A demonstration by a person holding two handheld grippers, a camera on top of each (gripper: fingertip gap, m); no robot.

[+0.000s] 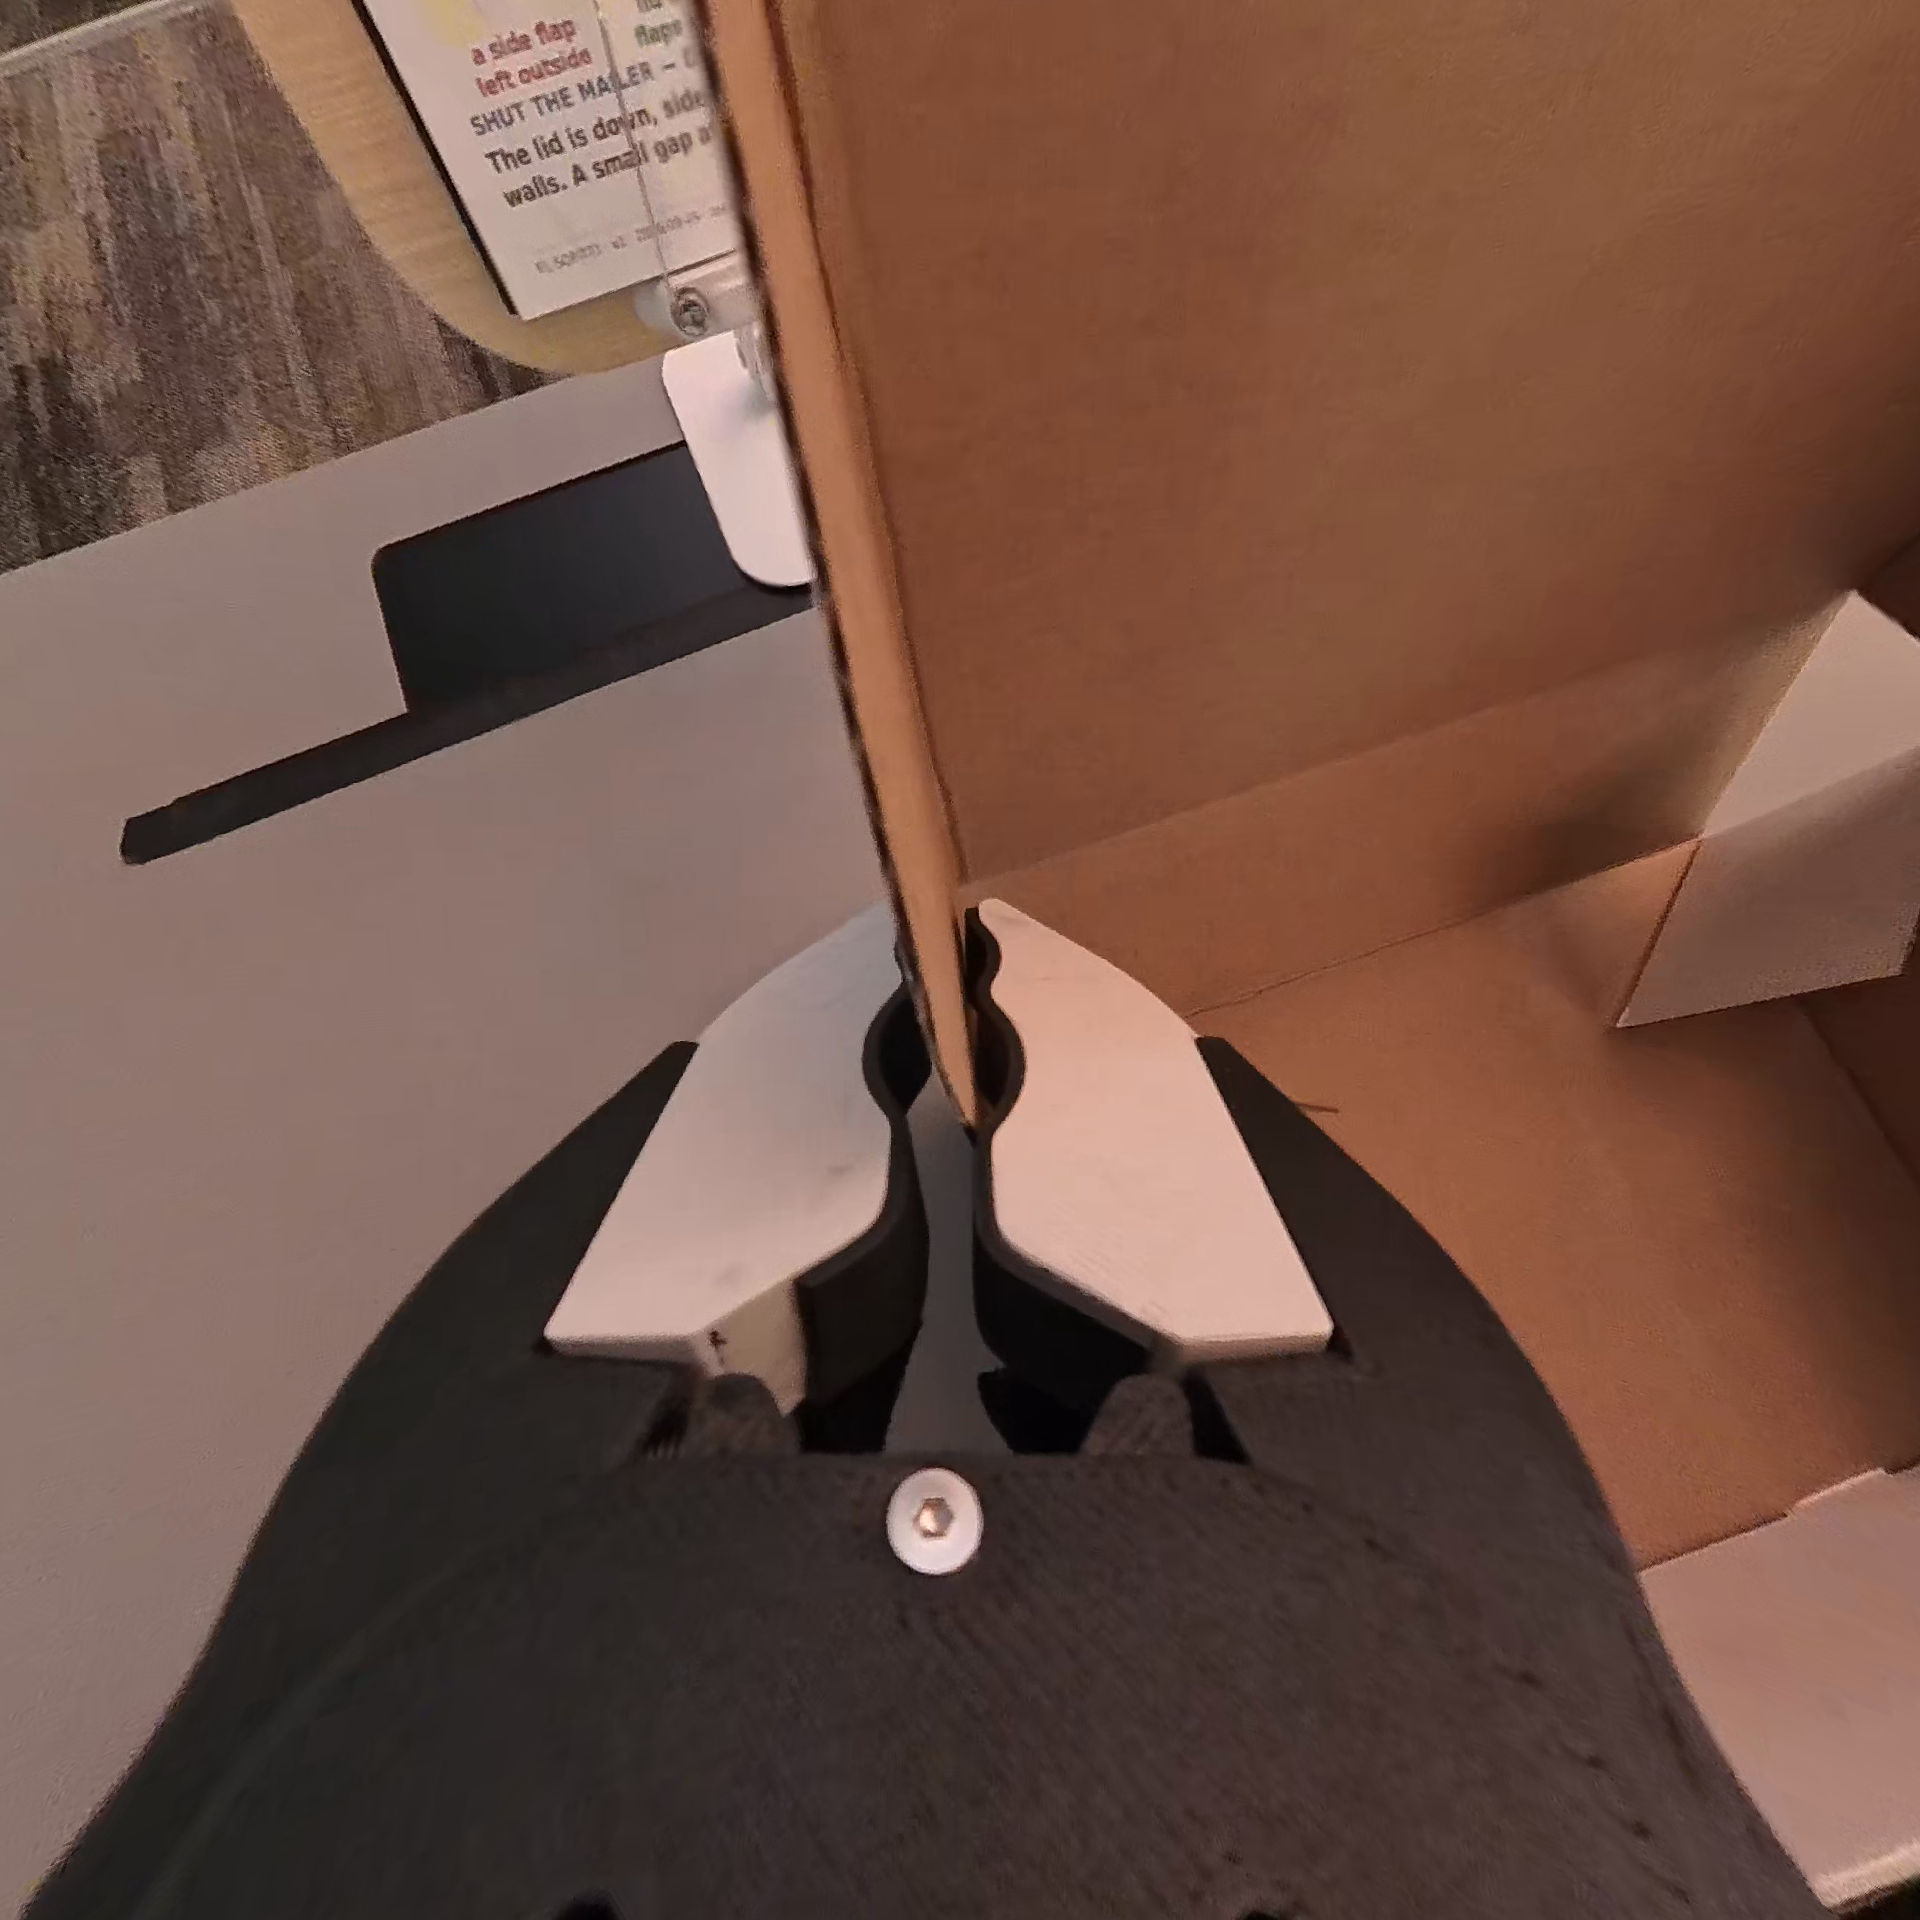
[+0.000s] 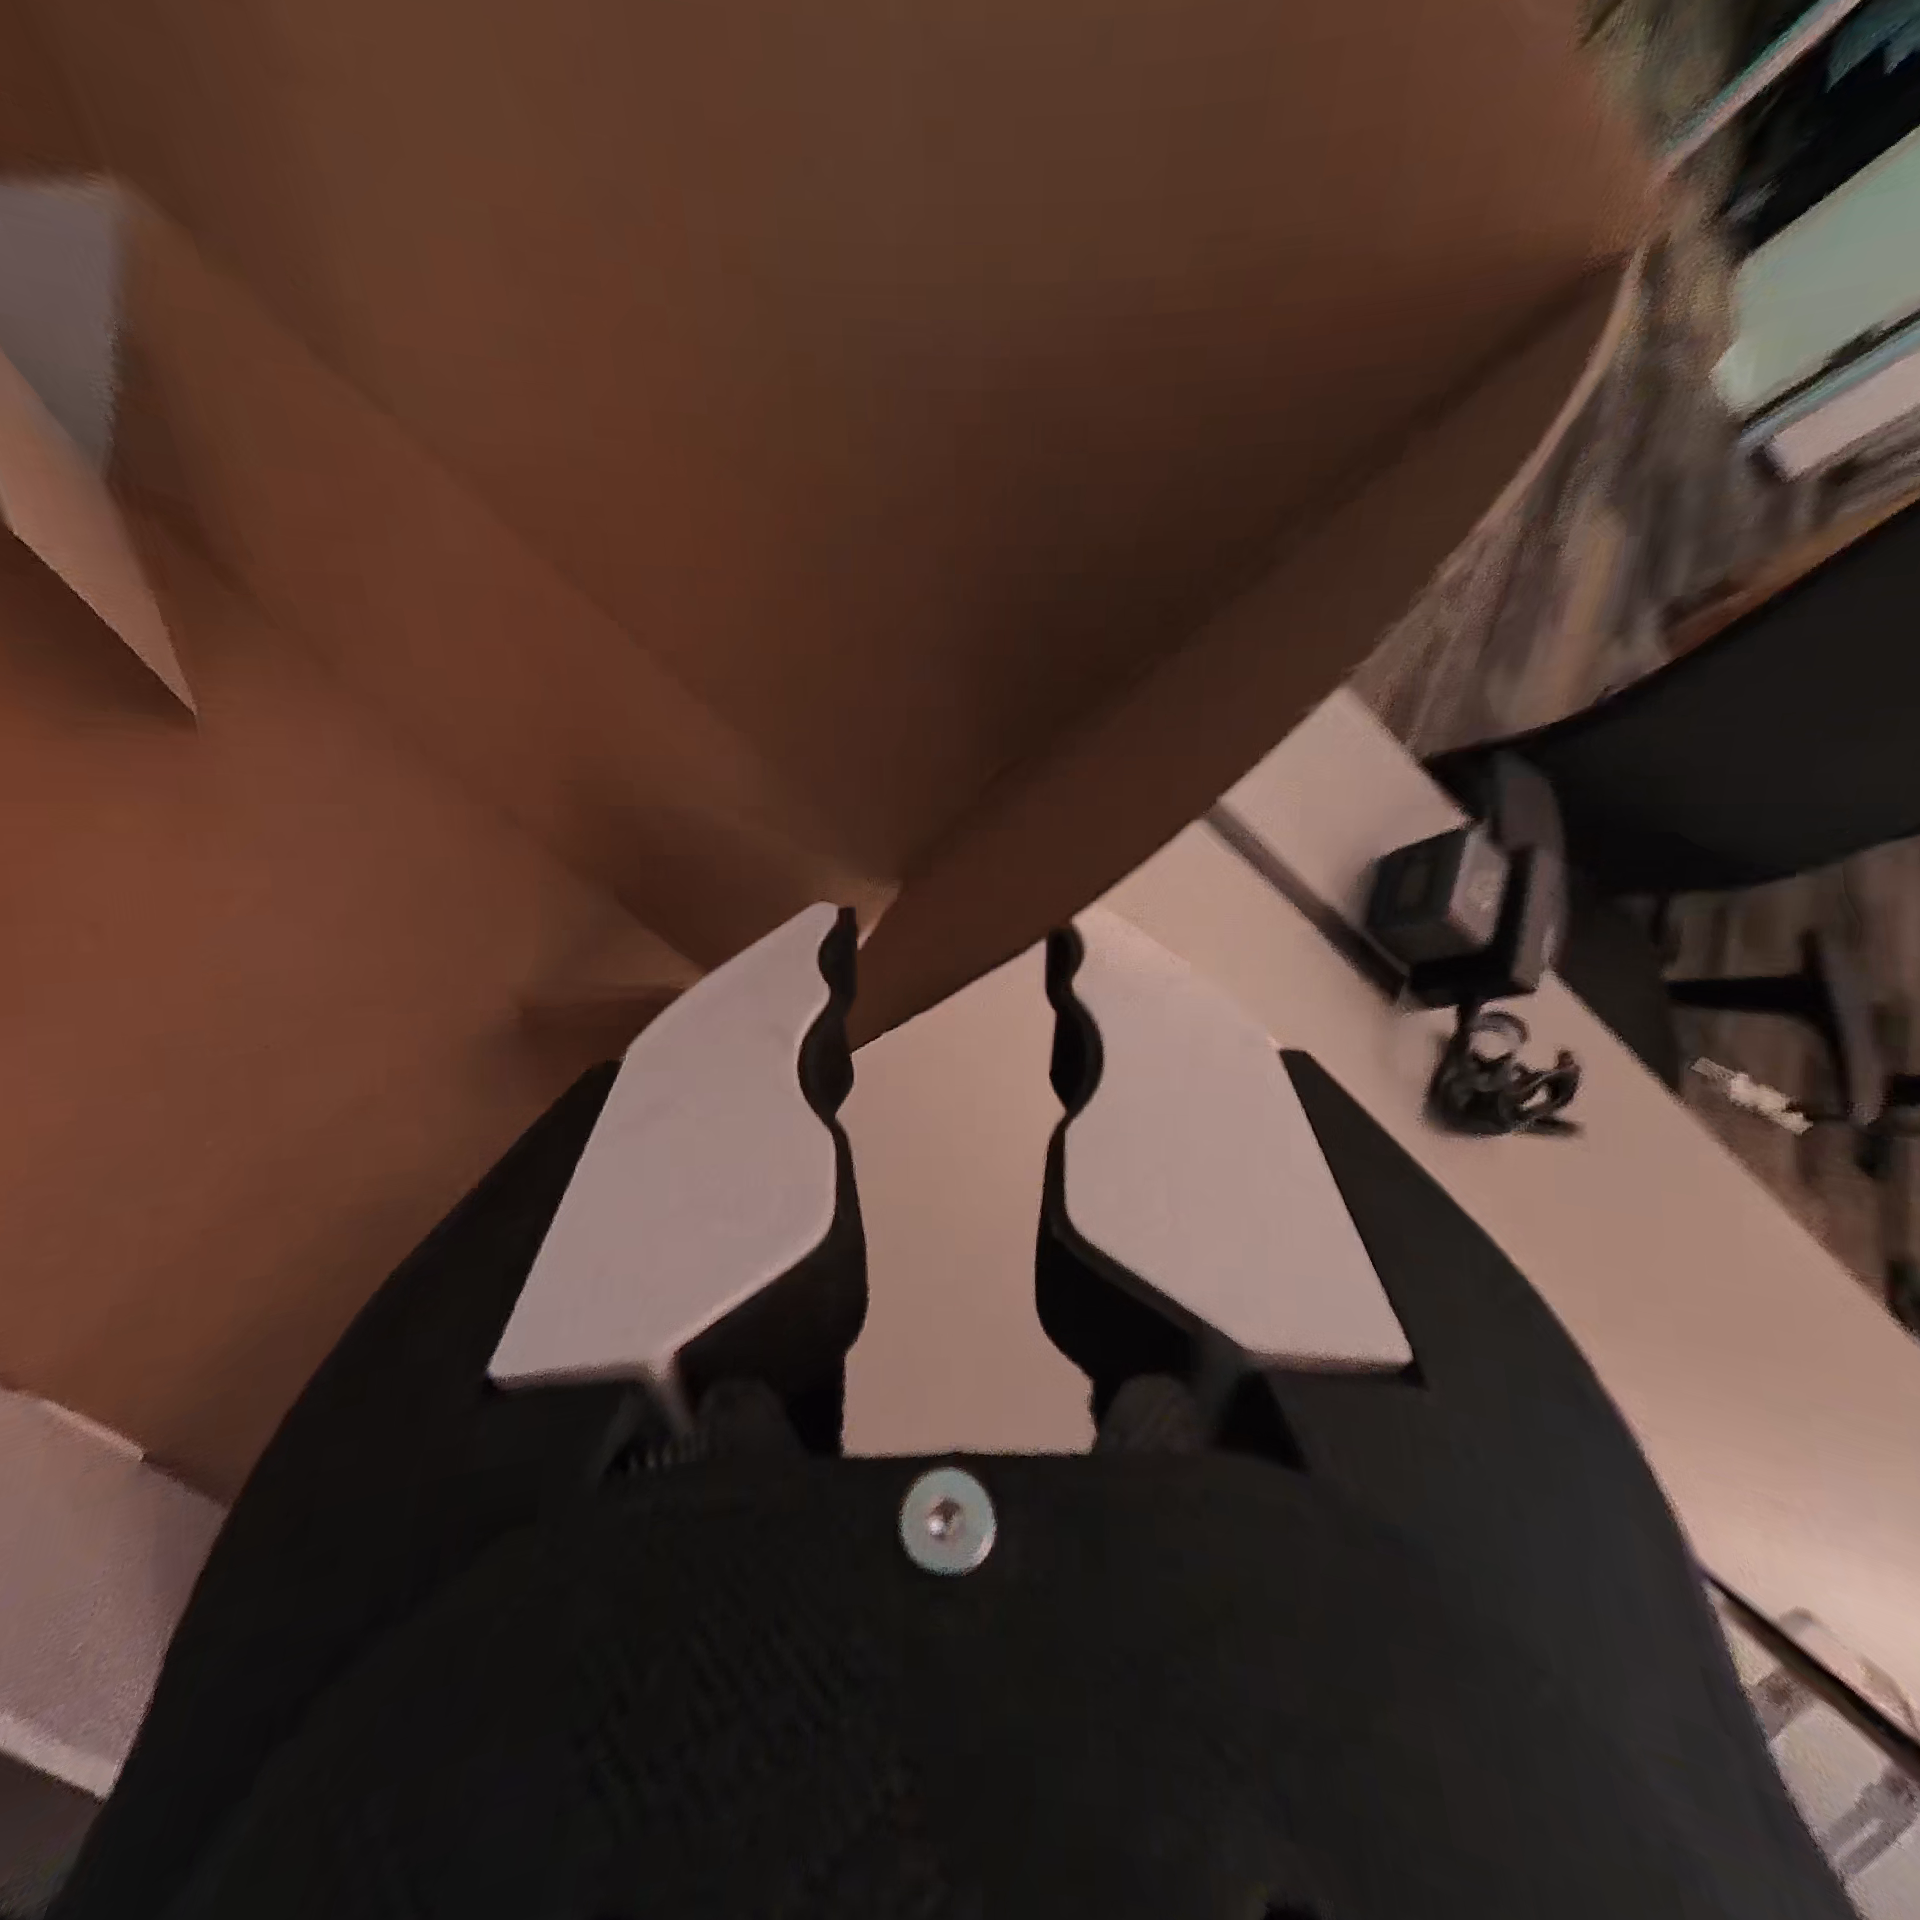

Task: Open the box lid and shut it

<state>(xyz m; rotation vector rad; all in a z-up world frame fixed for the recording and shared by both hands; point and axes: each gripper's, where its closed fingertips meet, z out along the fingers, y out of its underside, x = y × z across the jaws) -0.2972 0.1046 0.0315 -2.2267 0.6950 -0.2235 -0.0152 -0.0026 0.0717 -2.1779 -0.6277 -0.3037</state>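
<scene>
The cardboard box (image 1: 1507, 1247) lies open, brown inside and white outside. Its lid (image 1: 1351, 416) stands upright. My left gripper (image 1: 940, 935) is shut on the lower end of the lid's left side flap (image 1: 862, 623), which I see edge-on between the pads. In the blurred right wrist view the lid (image 2: 935, 416) fills the upper frame. My right gripper (image 2: 951, 935) is open. A lower corner of the lid's right side (image 2: 935, 956) reaches between its fingers and lies against the left finger (image 2: 727, 1091), with a gap to the right one.
A printed card (image 1: 582, 156) stands on a white stand (image 1: 738, 468) behind a black mat (image 1: 540, 613) on the grey table (image 1: 312, 1039). To the right, a black device with cables (image 2: 1465, 914) lies on the table, and a chair (image 2: 1714, 779) stands beyond.
</scene>
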